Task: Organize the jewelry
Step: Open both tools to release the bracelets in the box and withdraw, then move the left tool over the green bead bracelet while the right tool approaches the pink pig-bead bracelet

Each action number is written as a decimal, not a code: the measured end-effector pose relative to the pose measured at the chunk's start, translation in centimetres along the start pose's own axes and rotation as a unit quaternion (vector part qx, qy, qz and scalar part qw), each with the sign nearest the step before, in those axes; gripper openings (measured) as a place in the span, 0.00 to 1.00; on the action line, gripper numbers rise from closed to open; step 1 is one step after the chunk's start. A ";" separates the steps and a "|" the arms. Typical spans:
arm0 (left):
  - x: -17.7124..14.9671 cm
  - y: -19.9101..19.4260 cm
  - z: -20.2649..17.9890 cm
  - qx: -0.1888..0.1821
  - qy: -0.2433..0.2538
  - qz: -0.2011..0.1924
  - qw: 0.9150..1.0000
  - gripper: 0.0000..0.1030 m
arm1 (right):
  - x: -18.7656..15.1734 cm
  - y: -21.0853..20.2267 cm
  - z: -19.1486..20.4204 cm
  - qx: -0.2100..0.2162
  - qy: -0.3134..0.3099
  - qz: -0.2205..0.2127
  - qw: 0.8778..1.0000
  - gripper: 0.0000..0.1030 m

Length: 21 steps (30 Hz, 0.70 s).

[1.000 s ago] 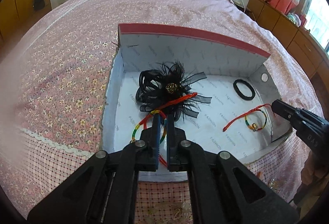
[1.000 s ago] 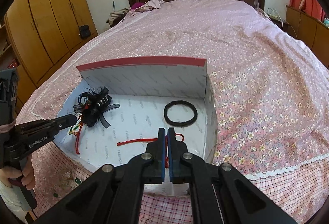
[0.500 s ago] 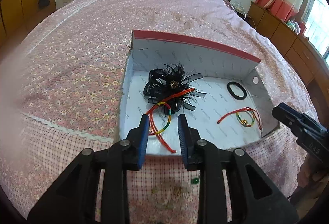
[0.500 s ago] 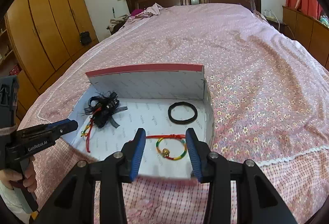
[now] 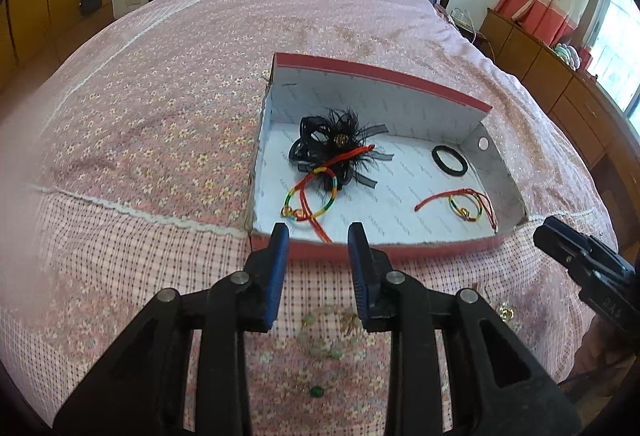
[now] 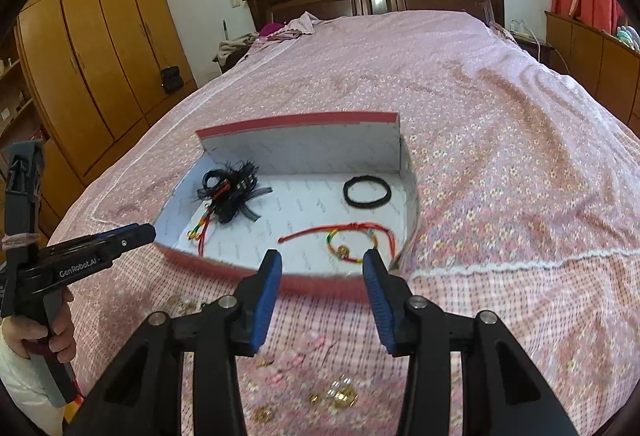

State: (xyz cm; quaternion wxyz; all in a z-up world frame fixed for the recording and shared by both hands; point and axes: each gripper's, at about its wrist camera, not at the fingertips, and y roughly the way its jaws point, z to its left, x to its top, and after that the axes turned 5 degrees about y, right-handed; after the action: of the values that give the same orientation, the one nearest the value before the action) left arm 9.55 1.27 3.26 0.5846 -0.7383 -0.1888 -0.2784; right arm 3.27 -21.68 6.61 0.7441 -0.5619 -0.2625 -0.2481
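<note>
Bracelets (image 5: 310, 196) (image 6: 352, 246) in box (image 5: 380, 76), beyond both tools (image 5: 319, 234) (image 6: 322, 262), spread, empty.

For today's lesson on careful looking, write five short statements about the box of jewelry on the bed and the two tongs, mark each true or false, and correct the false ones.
1. Both the left tongs and the right tongs are open and hold nothing. True.
2. The black hair tie lies on the bedspread outside the box. False: it lies inside the shoebox, near its right wall.
3. One rainbow cord bracelet partly overlaps the black feather hair clip. True.
4. The second rainbow cord bracelet hangs from the right tongs. False: it lies on the box floor.
5. Loose beads lie on the bedspread in front of the box. True.
</note>
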 end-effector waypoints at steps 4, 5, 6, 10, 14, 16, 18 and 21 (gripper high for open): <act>-0.7 -0.4 0.2 -0.001 -0.003 0.002 1.000 0.21 | -1.0 -0.1 0.6 0.000 -0.003 0.006 1.000 0.45; -0.9 -0.5 0.3 0.000 -0.003 0.003 1.000 0.22 | -1.3 -0.1 0.6 0.001 -0.003 0.009 1.000 0.45; -1.1 -0.5 0.4 0.001 -0.004 0.004 1.000 0.22 | -1.5 -0.1 0.7 0.002 -0.002 0.010 1.000 0.45; -1.9 -0.4 0.6 0.002 -0.005 0.011 1.000 0.22 | -2.5 0.1 1.1 -0.003 -0.005 0.016 1.000 0.45; -2.8 -0.2 0.6 0.001 -0.002 0.020 1.000 0.22 | -3.4 0.4 1.3 -0.005 -0.005 0.026 1.000 0.45; -3.2 0.0 0.6 0.001 -0.002 0.025 1.000 0.22 | -3.9 0.7 1.4 -0.005 -0.004 0.033 0.999 0.45; -3.5 0.2 0.6 0.001 -0.002 0.030 1.000 0.22 | -4.4 1.0 1.5 -0.007 -0.004 0.039 0.999 0.45; -4.0 0.6 0.6 -0.001 -0.001 0.037 0.999 0.22 | -5.0 1.4 1.5 -0.012 -0.002 0.047 0.999 0.45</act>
State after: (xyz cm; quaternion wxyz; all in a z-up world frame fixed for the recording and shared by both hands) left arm 6.92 1.86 0.19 0.5937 -0.7456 -0.1618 -0.2556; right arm 0.32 -19.52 2.67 0.7476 -0.5832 -0.2343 -0.2147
